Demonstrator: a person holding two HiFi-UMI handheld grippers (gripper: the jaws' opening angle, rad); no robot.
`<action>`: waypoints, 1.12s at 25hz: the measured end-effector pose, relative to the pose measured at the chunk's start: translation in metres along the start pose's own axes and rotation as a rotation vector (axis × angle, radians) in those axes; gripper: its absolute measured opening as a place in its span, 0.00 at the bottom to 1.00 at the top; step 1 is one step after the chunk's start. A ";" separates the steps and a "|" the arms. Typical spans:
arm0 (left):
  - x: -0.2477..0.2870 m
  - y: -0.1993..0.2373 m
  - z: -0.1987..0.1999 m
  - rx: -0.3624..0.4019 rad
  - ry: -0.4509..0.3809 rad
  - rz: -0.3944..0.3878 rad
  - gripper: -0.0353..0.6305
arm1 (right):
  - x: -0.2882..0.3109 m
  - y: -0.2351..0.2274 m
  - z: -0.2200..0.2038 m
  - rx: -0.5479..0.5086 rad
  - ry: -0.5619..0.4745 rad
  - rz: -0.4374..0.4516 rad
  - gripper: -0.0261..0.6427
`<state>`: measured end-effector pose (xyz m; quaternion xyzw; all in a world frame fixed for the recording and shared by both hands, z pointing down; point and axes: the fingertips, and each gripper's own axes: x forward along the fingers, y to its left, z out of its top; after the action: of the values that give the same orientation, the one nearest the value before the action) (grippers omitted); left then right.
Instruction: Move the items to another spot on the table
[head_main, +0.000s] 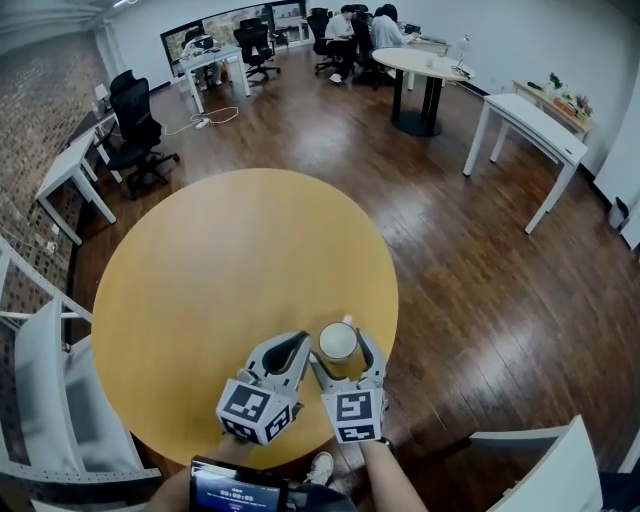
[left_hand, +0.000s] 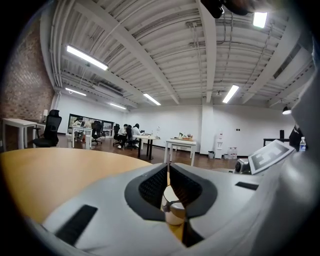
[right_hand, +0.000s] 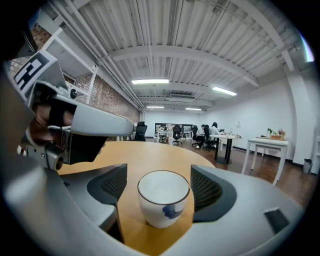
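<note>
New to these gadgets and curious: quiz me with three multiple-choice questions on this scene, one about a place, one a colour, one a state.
1. Where is the cup? A) floor B) round table, between the jaws of the right gripper C) chair
2. Its painted mark: A) red B) green C) blue
3. The right gripper's jaws: A) apart, clear of the cup B) clamping it C) pressed together
Answers: 1B, it stands on the round table between them; 2C, the mark reads blue; 3A, gaps show on both sides.
</note>
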<state>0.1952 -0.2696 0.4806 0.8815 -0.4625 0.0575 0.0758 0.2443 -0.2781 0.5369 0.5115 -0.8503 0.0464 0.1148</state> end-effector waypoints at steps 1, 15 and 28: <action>0.001 0.002 -0.003 -0.002 0.003 0.005 0.09 | 0.003 -0.002 -0.005 0.007 0.005 -0.006 0.64; 0.010 0.015 -0.039 -0.017 0.061 0.019 0.09 | 0.031 -0.006 -0.030 0.070 -0.017 -0.019 0.65; 0.006 0.022 -0.044 -0.013 0.083 0.034 0.09 | 0.039 -0.006 -0.046 0.099 0.007 -0.018 0.62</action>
<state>0.1789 -0.2784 0.5268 0.8698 -0.4743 0.0922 0.0994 0.2393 -0.3054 0.5909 0.5239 -0.8420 0.0891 0.0926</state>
